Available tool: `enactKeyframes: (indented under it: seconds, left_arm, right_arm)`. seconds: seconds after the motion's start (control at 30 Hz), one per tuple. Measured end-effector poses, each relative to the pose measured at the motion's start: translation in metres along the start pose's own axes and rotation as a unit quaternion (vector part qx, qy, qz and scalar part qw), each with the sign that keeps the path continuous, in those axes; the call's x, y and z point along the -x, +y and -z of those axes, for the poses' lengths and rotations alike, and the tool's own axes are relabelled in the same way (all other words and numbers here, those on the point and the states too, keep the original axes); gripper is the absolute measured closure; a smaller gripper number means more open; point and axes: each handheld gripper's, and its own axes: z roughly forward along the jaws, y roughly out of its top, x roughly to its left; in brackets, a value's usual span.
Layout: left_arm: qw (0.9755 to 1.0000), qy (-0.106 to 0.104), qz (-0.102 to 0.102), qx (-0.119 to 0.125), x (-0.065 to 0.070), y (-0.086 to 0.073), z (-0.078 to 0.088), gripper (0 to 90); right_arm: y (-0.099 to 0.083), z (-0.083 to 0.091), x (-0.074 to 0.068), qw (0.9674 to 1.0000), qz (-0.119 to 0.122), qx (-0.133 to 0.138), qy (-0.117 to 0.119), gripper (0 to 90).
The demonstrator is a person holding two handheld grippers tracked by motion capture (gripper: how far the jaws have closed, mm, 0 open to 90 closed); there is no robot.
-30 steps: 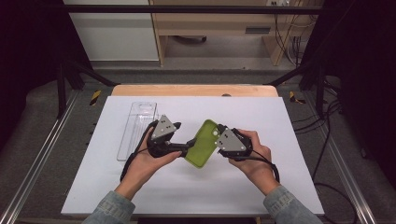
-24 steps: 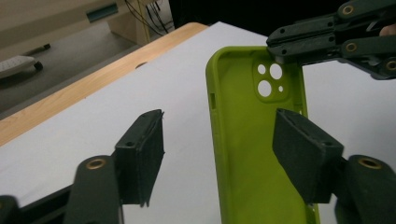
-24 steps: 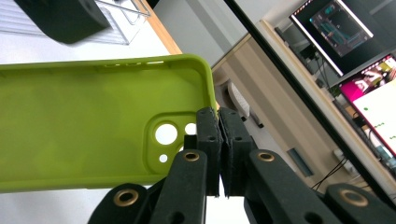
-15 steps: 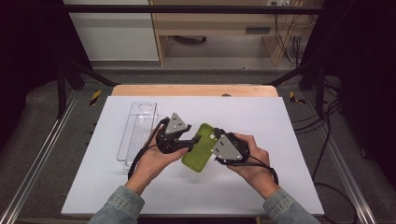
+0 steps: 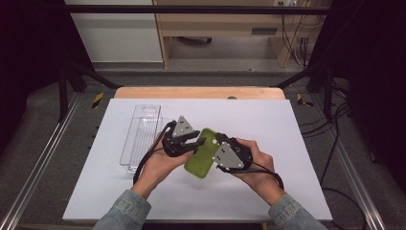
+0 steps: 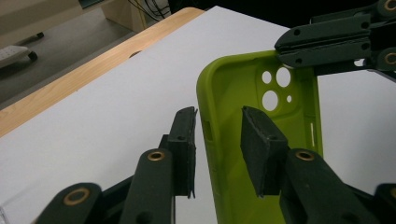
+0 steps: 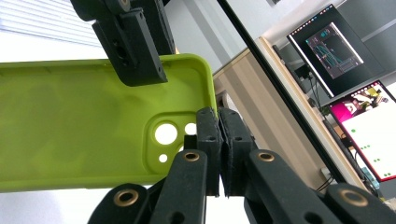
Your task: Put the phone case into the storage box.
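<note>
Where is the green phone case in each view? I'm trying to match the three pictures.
High view: the green phone case is at table centre, between the two grippers.
Left gripper view: centre-right, its side wall between the left gripper jaws.
Right gripper view: across the left half, its edge pinched by the right gripper.
Shared landmark: the camera holes near the case's corner.

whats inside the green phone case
The phone case holds no phone: its bare inner face and the camera holes show. One jaw of the left tongs reaches inside and covers part of it. The lower end is out of frame.
</note>
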Motion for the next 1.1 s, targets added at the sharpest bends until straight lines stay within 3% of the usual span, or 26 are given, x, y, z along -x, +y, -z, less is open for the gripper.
enactKeyframes:
  seconds: [0.33, 0.43, 0.67, 1.03, 1.1]
  left_arm:
    - [1.0, 0.001, 0.008, -0.005, -0.001, 0.001, 0.001, 72.6]
    - [0.9999, 0.005, 0.013, -0.003, -0.002, 0.002, 0.002, 78.3]
    - [0.999, 0.03, 0.031, 0.013, 0.0, 0.001, 0.004, 84.3]
    - [0.9971, 0.068, 0.029, 0.018, 0.004, -0.006, 0.003, 86.7]
    - [0.9962, 0.078, 0.033, 0.021, 0.003, -0.008, 0.002, 87.1]
  right_arm:
    - [0.003, 0.001, -0.003, 1.0, 0.01, 0.001, -0.002, 88.1]
    - [0.003, 0.001, -0.004, 0.9999, 0.014, 0.002, -0.003, 88.0]
    - [0.005, 0.001, -0.005, 0.9999, 0.014, 0.002, -0.005, 87.8]
    - [0.007, -0.002, -0.005, 0.9998, -0.01, 0.01, 0.016, 85.4]
    - [0.009, -0.002, -0.006, 0.9993, -0.021, 0.015, 0.029, 76.9]
